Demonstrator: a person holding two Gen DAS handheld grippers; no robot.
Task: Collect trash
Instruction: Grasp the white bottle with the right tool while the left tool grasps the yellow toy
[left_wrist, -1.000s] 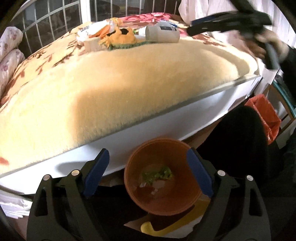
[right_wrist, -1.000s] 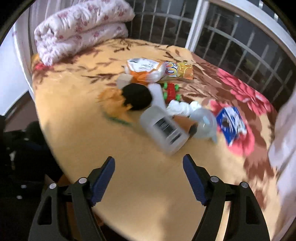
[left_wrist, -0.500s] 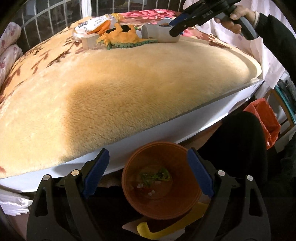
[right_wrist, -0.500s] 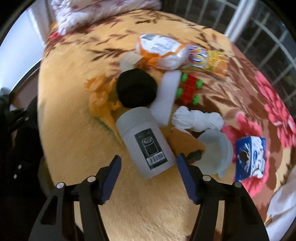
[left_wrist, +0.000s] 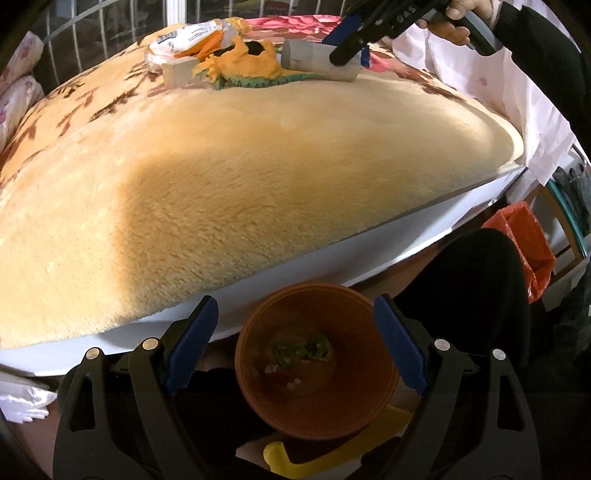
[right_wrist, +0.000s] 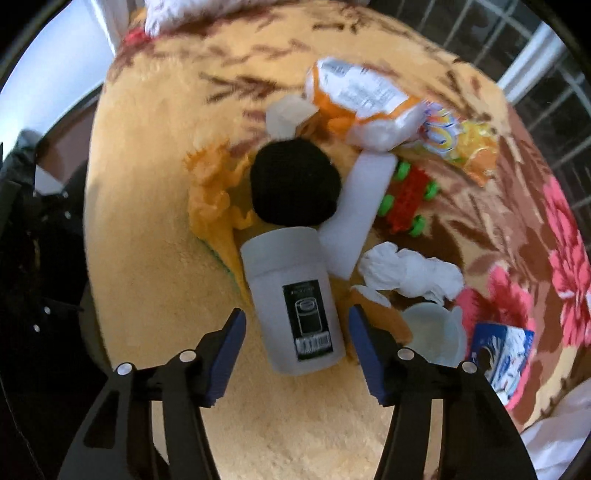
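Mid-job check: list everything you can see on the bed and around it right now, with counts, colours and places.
Bottle: 1, white with black label, lying between right fingers.
Black ball: 1, beyond bottle.
Orange toy: 1, left of ball.
Snack bags: 2, white-orange and yellow, far side.
Foam block: 1, white.
Red brick toy: 1, green studs.
Tissue: 1, white, crumpled.
Clear cup: 1.
Blue carton: 1.
Bin: 1, orange, below bed edge.
Left gripper: open.
Right gripper: open.

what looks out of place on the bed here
A heap of litter and toys lies on the blanket: a white bottle tipped on its side between the open right claw, a crumpled tissue, snack wrappers and a small carton.
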